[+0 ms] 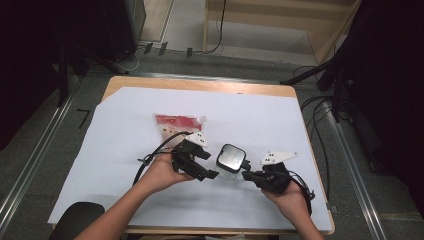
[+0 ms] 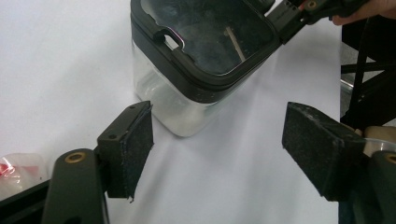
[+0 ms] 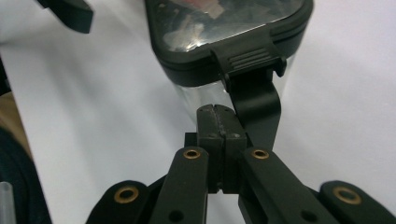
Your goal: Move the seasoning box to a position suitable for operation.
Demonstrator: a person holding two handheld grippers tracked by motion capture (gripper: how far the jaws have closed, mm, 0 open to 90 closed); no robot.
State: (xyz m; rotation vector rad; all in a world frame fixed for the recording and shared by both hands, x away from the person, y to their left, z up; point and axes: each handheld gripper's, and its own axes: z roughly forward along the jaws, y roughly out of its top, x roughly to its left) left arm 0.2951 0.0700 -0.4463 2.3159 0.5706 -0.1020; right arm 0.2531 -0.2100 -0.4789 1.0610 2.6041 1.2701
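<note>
While the lid point(image 1: 231, 155) sits on the clear container point(image 2: 184, 100), we are at the latch-opening stage, nothing opened yet as far as we judge.

We see the container standing upright on the white sheet point(image 1: 150, 200) between the two grippers, near the table's middle, with the red pouch point(image 1: 176, 126) lying well behind it, untouched. Our right gripper point(image 3: 218, 122) has its jaws pressed together with nothing between them, tips just below the ribbed latch tab point(image 3: 250, 59) at the lid's edge; touching or not, we cannot tell. Our left gripper point(image 2: 217, 149) stands with jaws wide apart, aimed at the container's corner, pads point(image 2: 137, 149) clear of the wall, so the body is not braced yet. Left to do, by our reading: steady the container, flip the latch, lift the lid, then deal with the pouch.
</note>
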